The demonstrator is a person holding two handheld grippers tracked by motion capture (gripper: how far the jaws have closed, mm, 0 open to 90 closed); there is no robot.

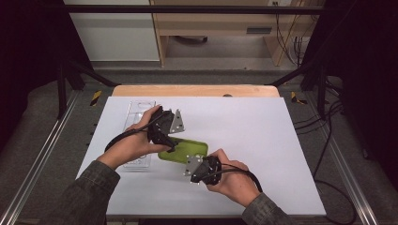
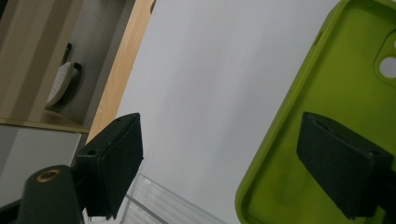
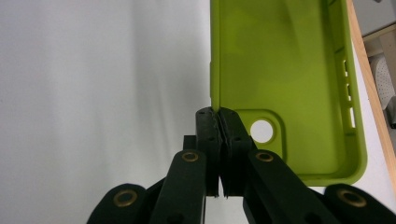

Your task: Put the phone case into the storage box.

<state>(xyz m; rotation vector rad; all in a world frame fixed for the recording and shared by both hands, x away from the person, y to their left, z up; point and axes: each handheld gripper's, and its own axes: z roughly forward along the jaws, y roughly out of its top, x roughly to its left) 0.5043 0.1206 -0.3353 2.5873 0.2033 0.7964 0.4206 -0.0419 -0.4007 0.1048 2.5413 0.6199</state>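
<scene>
A lime-green phone case (image 1: 187, 149) lies inside-up on the white table top (image 1: 244, 136). My right gripper (image 1: 189, 165) comes at it from the near side. In the right gripper view its jaws (image 3: 217, 114) are shut on the side wall of the case (image 3: 280, 60), next to the round camera hole. My left gripper (image 1: 169, 143) hovers at the case's far left end with its jaws wide open. In the left gripper view (image 2: 224, 163) one jaw is over the inside of the case (image 2: 336, 93) and the other over bare table; neither pad presses on it.
A clear plastic tray (image 1: 136, 115) lies on the table's left side, under my left hand, and its edge (image 2: 154, 205) lies just beside the left jaw. A wooden table edge (image 1: 195, 90) runs along the far side of the white top.
</scene>
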